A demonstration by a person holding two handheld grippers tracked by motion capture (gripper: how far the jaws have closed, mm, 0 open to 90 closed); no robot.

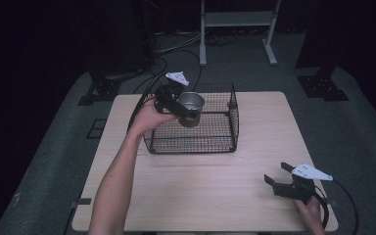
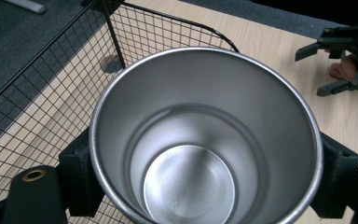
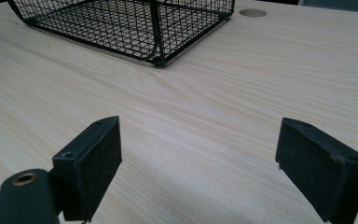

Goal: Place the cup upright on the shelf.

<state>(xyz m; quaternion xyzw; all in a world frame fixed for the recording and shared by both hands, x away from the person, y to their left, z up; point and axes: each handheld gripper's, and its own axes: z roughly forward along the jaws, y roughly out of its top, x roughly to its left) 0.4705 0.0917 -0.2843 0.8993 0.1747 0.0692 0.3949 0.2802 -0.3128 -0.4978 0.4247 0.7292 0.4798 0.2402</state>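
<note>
A shiny, empty metal cup (image 1: 191, 102) hangs upright over the left part of a black wire basket (image 1: 233, 117), which stands at the back middle of the wooden table (image 1: 200, 196). My left gripper (image 1: 189, 114) is shut on the cup, one black jaw on each side of its wall. In the left gripper view I look down into the cup (image 2: 205, 140), with the basket (image 2: 51, 93) below it. My right gripper (image 1: 277, 172) sits low at the table's front right, open, with bare wood between its pads (image 3: 93, 163). It also appears far off in the left gripper view (image 2: 311, 72).
The basket's near corner (image 3: 156, 58) lies well ahead of my right gripper, with open tabletop between. A round hole (image 3: 252, 12) marks the table past the basket. Cables and a metal stand base (image 1: 235, 29) lie on the floor beyond the table.
</note>
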